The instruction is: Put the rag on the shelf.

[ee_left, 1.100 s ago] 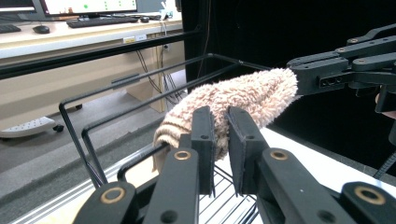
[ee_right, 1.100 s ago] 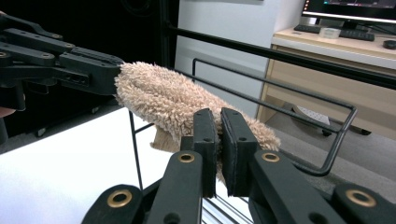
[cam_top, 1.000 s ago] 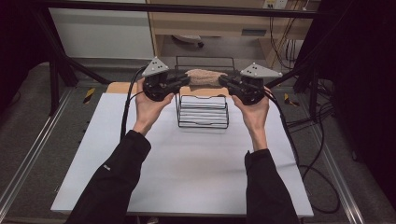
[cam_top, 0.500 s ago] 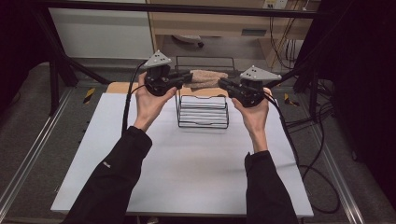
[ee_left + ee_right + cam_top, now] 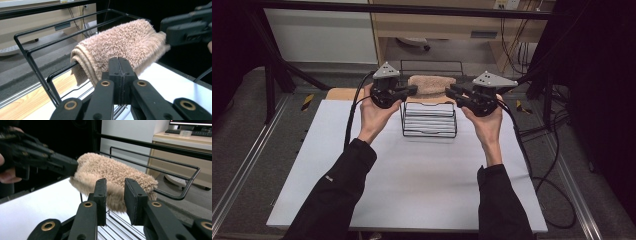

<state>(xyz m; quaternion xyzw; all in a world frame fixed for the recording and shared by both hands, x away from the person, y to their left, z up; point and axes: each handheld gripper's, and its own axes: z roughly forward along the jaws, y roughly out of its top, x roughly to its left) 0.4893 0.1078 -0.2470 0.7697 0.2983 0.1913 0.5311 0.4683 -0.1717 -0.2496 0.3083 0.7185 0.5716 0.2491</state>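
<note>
A fluffy beige towel (image 5: 431,85) lies folded over the top rail of a black wire rack (image 5: 429,120) at the back of the white table. My left gripper (image 5: 412,90) sits at the towel's left end, its jaws shut flat together (image 5: 119,61) just in front of the pile with nothing between them. At the towel's right end is my right gripper (image 5: 451,93). Its jaws (image 5: 115,183) have just been opening and stand apart, with the towel (image 5: 112,173) just beyond the tips and the pads not pressing on it.
The rack holds a stack of white plates (image 5: 428,122) low inside it. A wooden board (image 5: 343,93) lies at the table's back left edge. Cables (image 5: 532,160) trail off the right side. A desk (image 5: 447,25) stands behind the table.
The right gripper's jaws have parted off the towel's right end. The left gripper's jaws have closed together and it has sunk slightly. The towel stays on the rack's rail.
</note>
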